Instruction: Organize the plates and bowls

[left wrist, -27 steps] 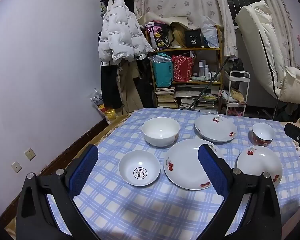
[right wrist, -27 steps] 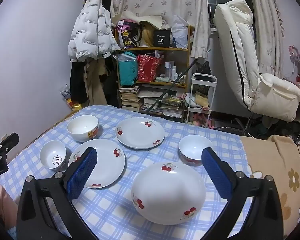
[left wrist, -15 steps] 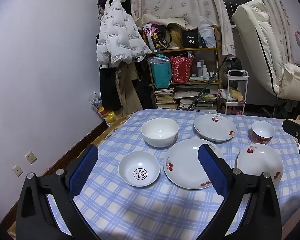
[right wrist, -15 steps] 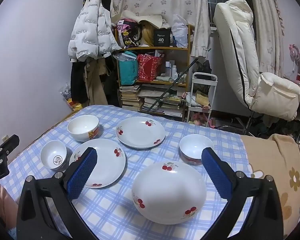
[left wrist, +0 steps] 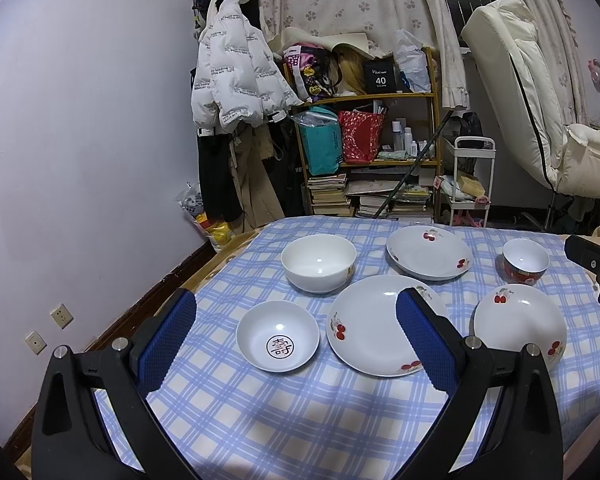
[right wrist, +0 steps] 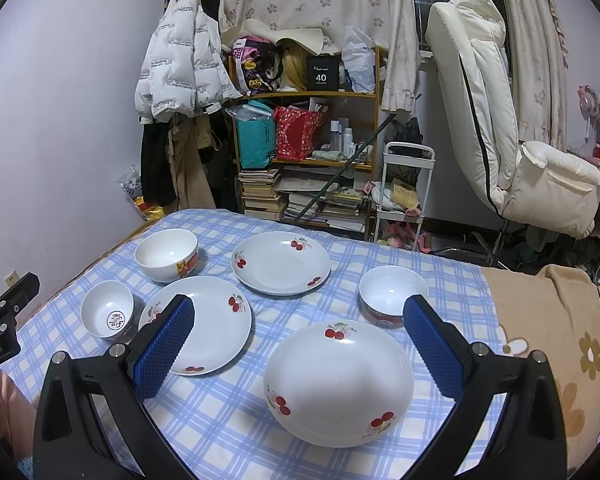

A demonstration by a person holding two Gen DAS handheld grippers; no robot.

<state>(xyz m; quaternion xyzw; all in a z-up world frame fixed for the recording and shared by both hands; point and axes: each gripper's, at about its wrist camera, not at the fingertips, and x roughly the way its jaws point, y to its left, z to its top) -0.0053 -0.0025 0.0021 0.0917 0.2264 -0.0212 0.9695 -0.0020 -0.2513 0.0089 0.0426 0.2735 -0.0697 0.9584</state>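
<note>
blue checked tablecloth (left wrist: 300,420) under bowls and plates; left hand-held gripper (left wrist: 296,340) and right hand-held gripper (right wrist: 300,344) both gape empty

Table with blue-white checked cloth (right wrist: 340,272) carries six dishes, all apart. Left edge: small bowl with a printed character (right wrist: 107,309); behind it toward the far-left corner a larger white bowl (right wrist: 167,254). Middle: cherry plate (right wrist: 204,323), a second cherry plate (right wrist: 281,262) behind it toward the far edge. Right side: small red-banded bowl (right wrist: 393,295); nearer the front edge, a cherry-print dish lying upside down (right wrist: 339,380).
</note>
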